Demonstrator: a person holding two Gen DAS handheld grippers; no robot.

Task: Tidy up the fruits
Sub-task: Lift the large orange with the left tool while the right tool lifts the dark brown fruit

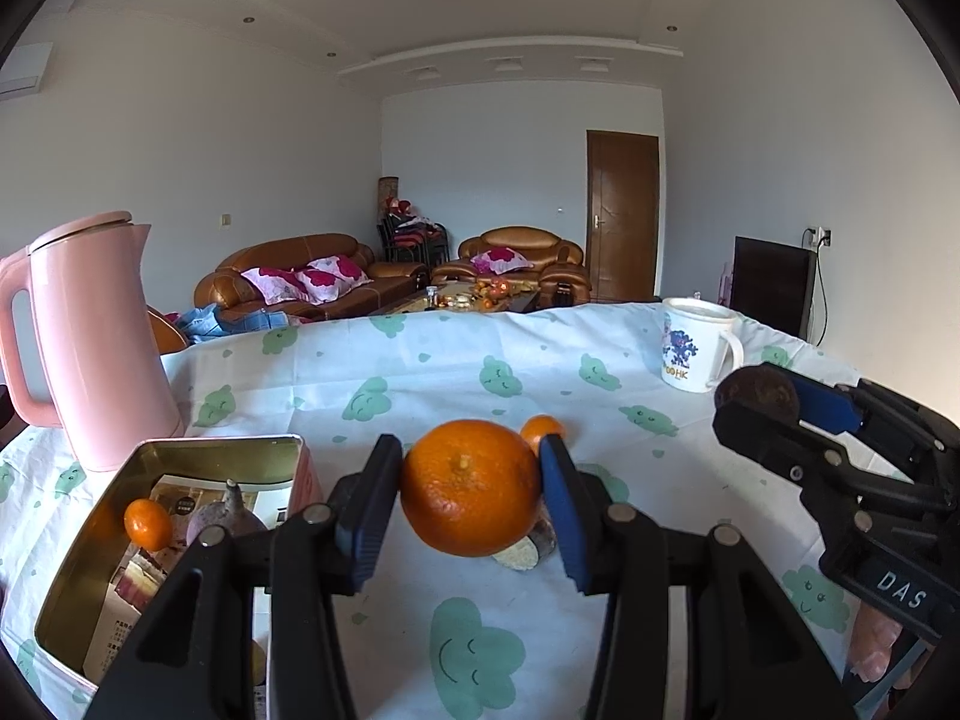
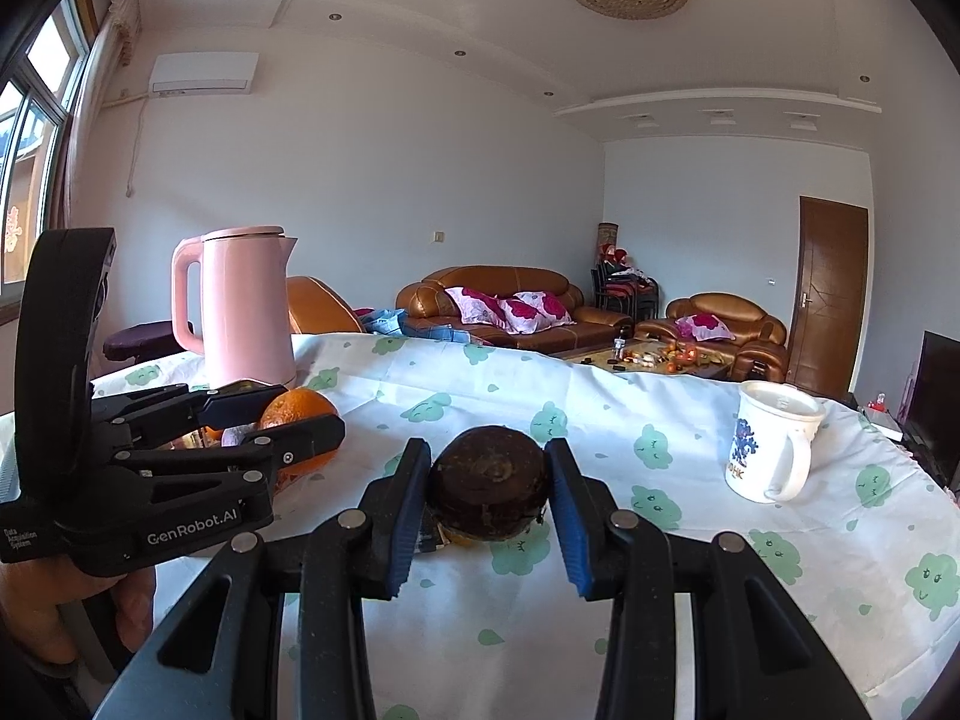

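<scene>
The left tool (image 1: 471, 483) is clamped on a large orange (image 1: 470, 487), its blue pads pressed to either side of the fruit, which hangs clear above the bench (image 1: 420, 372) with its cloud-printed cloth. The right tool (image 2: 489, 483) grips a dark brown round fruit (image 2: 487, 483) the same way, also lifted off the cloth. The two tools sit side by side, close but apart.

Just left of the left tool stands an open gold tin box (image 1: 180, 450) lined with printed paper; inside lie a small tangerine (image 1: 148, 523) and a purplish fig-like fruit (image 1: 225, 519). On the cloth behind the held orange sits another small tangerine (image 1: 540, 429), and under it a cut piece of root with a pale face (image 1: 522, 552). A pink kettle (image 1: 90, 336) stands beyond the box, and a white printed mug (image 1: 696, 345) stands far right.
</scene>
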